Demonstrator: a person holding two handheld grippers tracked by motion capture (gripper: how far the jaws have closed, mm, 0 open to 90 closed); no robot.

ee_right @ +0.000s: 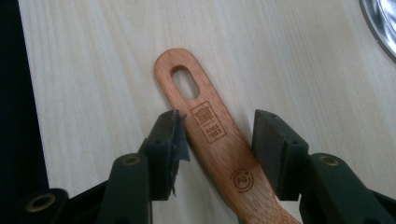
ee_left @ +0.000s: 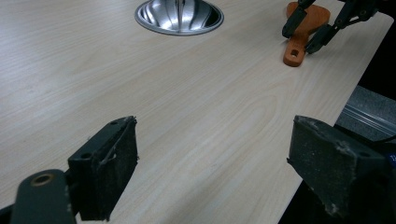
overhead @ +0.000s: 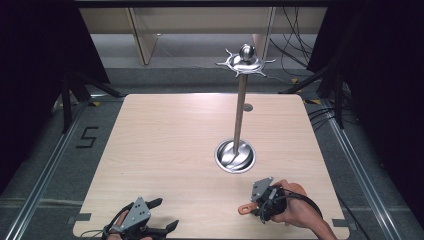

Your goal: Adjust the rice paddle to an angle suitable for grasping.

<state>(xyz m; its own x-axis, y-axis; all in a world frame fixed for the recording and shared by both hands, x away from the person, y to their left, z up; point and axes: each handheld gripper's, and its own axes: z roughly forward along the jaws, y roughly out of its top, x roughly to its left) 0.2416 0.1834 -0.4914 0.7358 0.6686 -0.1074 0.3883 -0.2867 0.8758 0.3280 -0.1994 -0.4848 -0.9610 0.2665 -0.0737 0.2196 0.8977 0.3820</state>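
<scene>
A wooden utensil [ee_right: 211,128] lies flat on the table; its handle has a slot hole at the end and burnt-in marks. My right gripper [ee_right: 219,135] reaches down over it with a jaw on each side of the handle. The left pad sits at the handle's edge and a narrow gap remains at the right pad. In the high view the handle's tip [overhead: 244,209] pokes out left of the right gripper [overhead: 260,206] near the table's front edge. My left gripper [ee_left: 212,158] is open with nothing between its jaws, low over the front left [overhead: 166,214].
A tall metal stand rises from a round dished base [overhead: 235,156] mid-table right, with a hooked crown [overhead: 245,61] on top. The base [ee_right: 380,23] lies close beyond the utensil. The table's front edge [ee_left: 322,116] runs just beside my left gripper.
</scene>
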